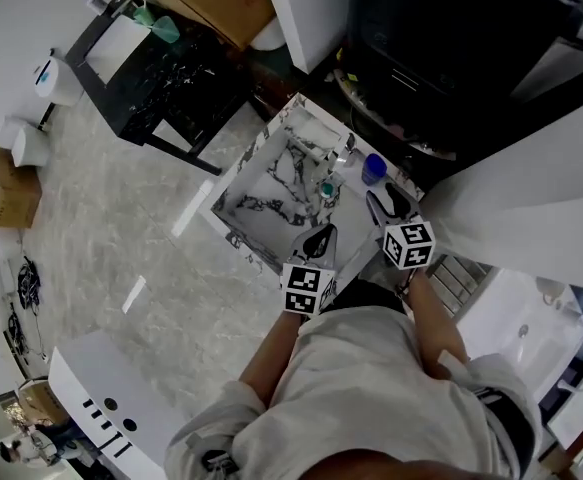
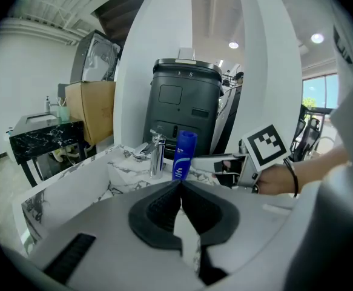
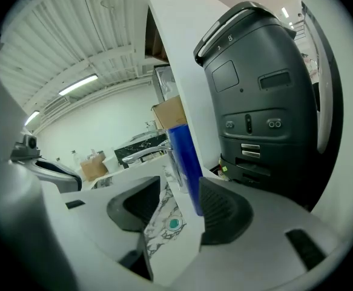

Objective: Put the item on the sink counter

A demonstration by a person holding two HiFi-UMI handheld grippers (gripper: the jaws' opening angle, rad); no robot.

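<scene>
Blue bottle (image 1: 373,169) upright on the sink desk (image 1: 311,120) in the head view. Left gripper view: left tool (image 2: 179,183) pinched shut, empty. Right gripper view: right tool (image 3: 181,188) spread wide, bottle loose between the jaws, hugging one side. Could easily tip it by pulling back crooked.

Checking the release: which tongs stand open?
The right tongs, their jaws wide apart near the blue bottle; the left tongs are closed together with nothing between.

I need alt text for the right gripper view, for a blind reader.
The open right gripper faces a blue bottle standing upright on the marble sink counter. Behind it are a chrome faucet and a dark grey machine.
</scene>
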